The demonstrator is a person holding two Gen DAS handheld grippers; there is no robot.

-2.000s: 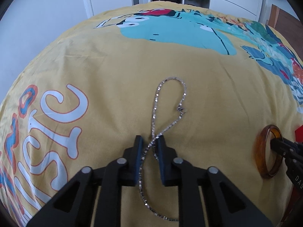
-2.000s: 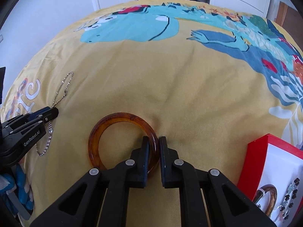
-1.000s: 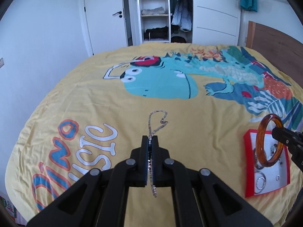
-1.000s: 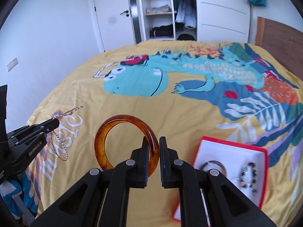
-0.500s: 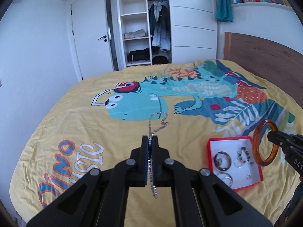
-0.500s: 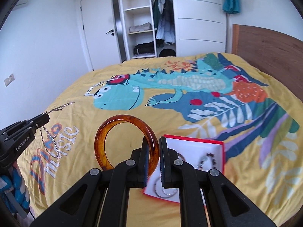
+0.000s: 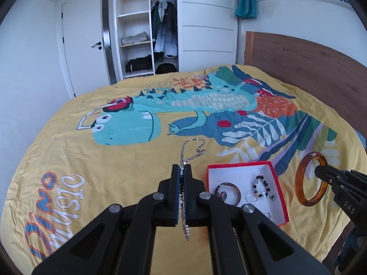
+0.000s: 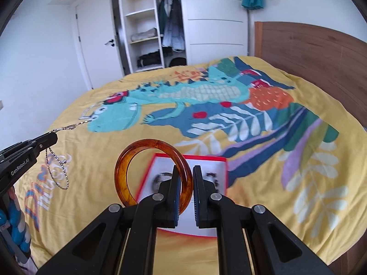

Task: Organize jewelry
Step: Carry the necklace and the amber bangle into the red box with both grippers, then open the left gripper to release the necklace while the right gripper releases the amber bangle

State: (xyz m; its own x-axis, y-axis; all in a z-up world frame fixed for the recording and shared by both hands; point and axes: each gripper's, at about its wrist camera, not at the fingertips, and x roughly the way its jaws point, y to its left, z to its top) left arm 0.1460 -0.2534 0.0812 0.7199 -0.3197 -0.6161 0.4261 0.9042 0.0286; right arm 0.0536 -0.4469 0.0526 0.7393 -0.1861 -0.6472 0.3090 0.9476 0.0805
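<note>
Left hand-held gripper [image 7: 182, 168]: jaws pressed together, pinching a silver chain [image 7: 183, 197]. One part of the chain is sticking out ahead of the fingertips in a loop, the other part is hanging down behind the pads, clear of the bed. In the right wrist view the same gripper [image 8: 54, 136] is showing at the left edge, with the chain [image 8: 56, 171] dangling under it in a loop.

Right hand-held gripper [image 8: 184, 171]: jaws nearly together, pinching an amber bangle [image 8: 151, 174] by its right side. The bangle is standing upright on edge, its open ring facing the camera, lifted off the bed. In the left wrist view this gripper [image 7: 317, 170] is reaching in from the right edge, holding the bangle [image 7: 310, 178] to the right of the box.

A red box with a white lining [image 7: 243, 168] is lying open on the bed, near the front edge, between the two grippers in the left wrist view. Inside it a dark ring-shaped bangle [image 7: 227, 192] is lying at the left, a dark beaded piece [image 7: 261, 186] at the right, and some clear rings near them. In the right wrist view the box [image 8: 207, 158] is sitting directly behind the bangle and fingers, blurred.

The bed is wearing a yellow dinosaur-print cover [image 7: 114, 160]. A wooden headboard [image 7: 298, 64] is standing to the right, an open wardrobe [image 7: 146, 27] at the far end.
</note>
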